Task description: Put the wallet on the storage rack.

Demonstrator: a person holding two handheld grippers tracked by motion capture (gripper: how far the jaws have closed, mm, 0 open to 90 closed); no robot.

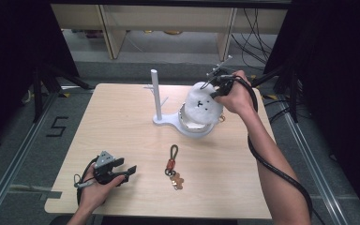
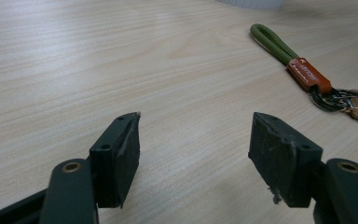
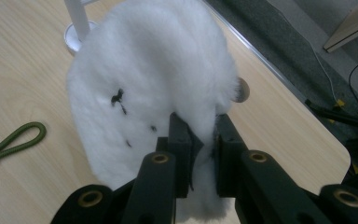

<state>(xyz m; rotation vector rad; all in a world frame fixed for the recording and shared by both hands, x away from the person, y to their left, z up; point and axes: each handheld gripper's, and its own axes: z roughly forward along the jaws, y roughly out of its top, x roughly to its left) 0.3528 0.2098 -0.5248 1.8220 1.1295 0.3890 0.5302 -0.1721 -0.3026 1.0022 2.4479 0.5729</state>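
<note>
White fluffy hat (image 1: 203, 104) sits over the round base end of the white stand (image 1: 156, 93), just beside its upright pole on the side away from the left gripper, and the right gripper (image 1: 214, 89) has it pinched at the far upper edge. In the right gripper view the jaws are clenched on a fold of the fur, nearly touching, with the hat's bulk spreading away in front of them toward the pole. Judging from this, any lift must carry the hat up and toward the pole top, so the right hand is the one placed for it. Well apart from the stand, near the table's front edge, the left gripper (image 1: 121, 169) rests low with jaws wide and holding nothing; the green-looped keyring (image 1: 172, 163) lies between it and the stand.
</note>
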